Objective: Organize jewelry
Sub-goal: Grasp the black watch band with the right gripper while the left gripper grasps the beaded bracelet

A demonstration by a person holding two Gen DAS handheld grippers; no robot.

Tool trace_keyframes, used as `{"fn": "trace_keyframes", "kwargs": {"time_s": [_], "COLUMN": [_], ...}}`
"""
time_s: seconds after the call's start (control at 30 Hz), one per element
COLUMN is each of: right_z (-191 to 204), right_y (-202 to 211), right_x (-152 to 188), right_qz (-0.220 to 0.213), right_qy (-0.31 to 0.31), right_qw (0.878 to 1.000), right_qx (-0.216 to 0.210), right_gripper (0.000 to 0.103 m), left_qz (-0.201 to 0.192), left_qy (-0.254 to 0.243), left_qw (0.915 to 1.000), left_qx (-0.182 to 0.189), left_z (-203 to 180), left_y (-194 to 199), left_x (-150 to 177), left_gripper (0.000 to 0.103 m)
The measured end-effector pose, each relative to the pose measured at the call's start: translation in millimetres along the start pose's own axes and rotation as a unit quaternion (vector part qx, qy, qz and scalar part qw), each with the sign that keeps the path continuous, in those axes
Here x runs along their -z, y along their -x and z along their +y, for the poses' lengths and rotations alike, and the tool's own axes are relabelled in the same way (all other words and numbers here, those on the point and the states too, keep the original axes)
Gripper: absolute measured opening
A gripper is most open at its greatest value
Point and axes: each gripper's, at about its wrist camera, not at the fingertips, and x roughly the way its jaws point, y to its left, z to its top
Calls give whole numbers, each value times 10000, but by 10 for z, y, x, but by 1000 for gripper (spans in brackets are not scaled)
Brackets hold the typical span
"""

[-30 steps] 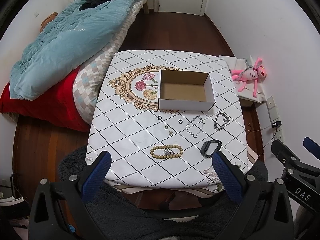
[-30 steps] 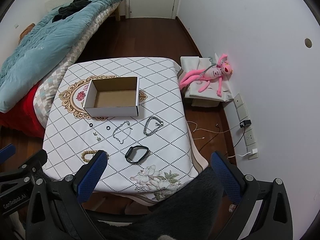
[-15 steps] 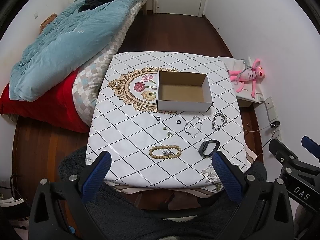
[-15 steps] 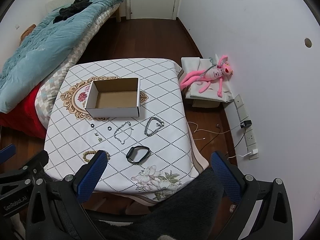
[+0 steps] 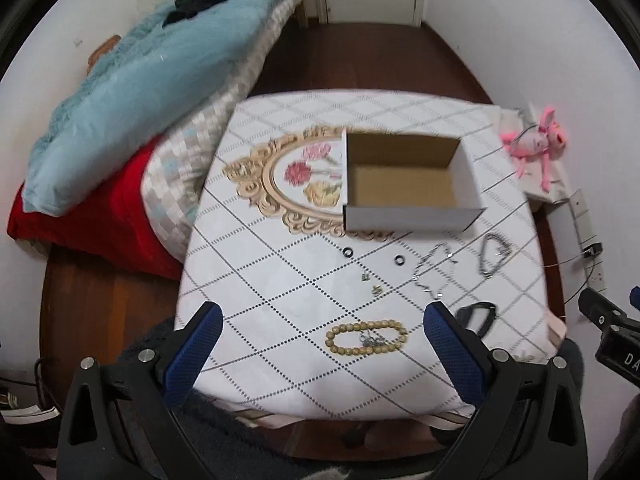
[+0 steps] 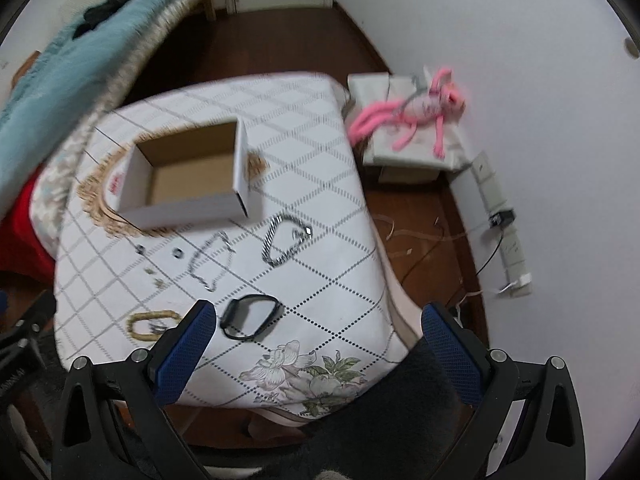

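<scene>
So nothing's been sorted yet, as far as I can see. Both grippers hang at the bottom of their frames, near the front edge of the table. The left gripper (image 5: 318,330) has its blue fingers spread wide with nothing between them, and the right gripper (image 6: 316,330) is just as wide and empty.

Closest in, lower middle of the left view, sits the wooden bead bracelet (image 5: 366,338), with the black band (image 6: 250,316) beside it. A bit further up: two silver chains (image 6: 286,240), two small black rings (image 5: 348,252) and some tiny bits I can't make out. Behind all that, the cardboard box (image 5: 408,216) sits open and looks empty, so everything's left to do.

The table (image 5: 256,280) wears a white diamond-pattern cloth. Bedding's piled upper left, with a pink plush toy (image 6: 424,108) by the wall upper right.
</scene>
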Motion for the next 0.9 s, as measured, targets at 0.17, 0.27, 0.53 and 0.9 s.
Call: {"fn": "trace_keyframes", "kwargs": {"time_s": [0.17, 0.27, 0.53, 0.9], "right_z": [-5, 24, 84, 276], "right_y": [-751, -1120, -1552, -1639], "right_x": [58, 144, 283, 324], "right_qz": [673, 1066, 1467, 1679], "right_qy": [-133, -296, -616, -499], "right_qw": [9976, 9935, 9848, 9804], "right_qx": [-99, -283, -693, -901], "right_gripper": [87, 77, 60, 14], "left_qz": [572, 1044, 1552, 1461], "left_qy": [-59, 48, 286, 22], "left_qw": [9982, 9941, 9865, 9883], "left_qx": [153, 289, 446, 439], "left_z": [53, 127, 181, 5], "left_y": [-578, -946, -1424, -1483], "left_x": [79, 184, 428, 588], "left_gripper": [90, 76, 73, 7]}}
